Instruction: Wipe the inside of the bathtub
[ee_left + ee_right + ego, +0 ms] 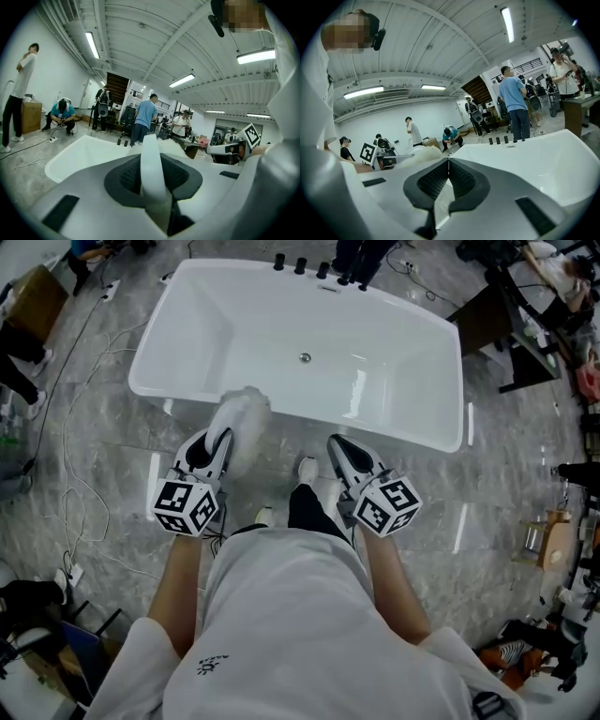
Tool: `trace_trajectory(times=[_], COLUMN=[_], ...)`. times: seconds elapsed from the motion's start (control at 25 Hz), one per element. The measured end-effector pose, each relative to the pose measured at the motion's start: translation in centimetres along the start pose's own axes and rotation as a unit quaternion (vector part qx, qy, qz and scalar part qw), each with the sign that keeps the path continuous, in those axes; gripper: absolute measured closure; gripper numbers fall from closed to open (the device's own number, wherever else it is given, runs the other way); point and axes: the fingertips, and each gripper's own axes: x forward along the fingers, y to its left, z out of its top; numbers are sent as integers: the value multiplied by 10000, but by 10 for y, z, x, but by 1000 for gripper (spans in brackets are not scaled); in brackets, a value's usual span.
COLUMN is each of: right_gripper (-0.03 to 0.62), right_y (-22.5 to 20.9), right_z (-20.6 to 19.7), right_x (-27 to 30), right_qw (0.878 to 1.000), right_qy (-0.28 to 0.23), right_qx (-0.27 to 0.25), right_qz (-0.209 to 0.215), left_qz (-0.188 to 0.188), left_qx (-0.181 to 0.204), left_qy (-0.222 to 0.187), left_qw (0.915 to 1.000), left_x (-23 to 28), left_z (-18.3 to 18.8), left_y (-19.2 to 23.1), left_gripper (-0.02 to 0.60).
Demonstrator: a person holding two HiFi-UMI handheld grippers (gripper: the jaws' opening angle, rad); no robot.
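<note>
Nearest is the person's white shirt (291,624), both bare forearms stretched toward the bathtub (281,324). They stand at the tub's near long side, white shoes (307,470) just short of its rim on the grey tiled floor (112,456). At the tub's near rim, toward its left end, the left gripper (214,448) has its jaws clamped on the white handle of a fluffy duster (242,423), whose head reaches over that rim. The right gripper (339,446) hangs beside the same rim, further along, jaws pressed together with nothing between them. The tub's drain (305,357) sits mid-basin, and black tap knobs (300,265) line the far rim.
</note>
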Motion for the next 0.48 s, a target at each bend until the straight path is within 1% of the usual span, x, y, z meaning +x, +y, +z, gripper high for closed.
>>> trace_trajectory(times=[0.24,0.48], right_gripper=[576,576], right_y=[-44,-86], right_z=[15,26], right_x=[23,45], right_qw=[9996,9964], right_qy=[140,481], right_qx=[-38,-110], right_qz=[242,695], left_qz=[156,419], left_qx=[5,-76], left_qy=[1,37], left_qw=[9999,9991], left_x=[46,94], left_z=[11,21], left_y=[-5,-14], left_gripper=[486,486])
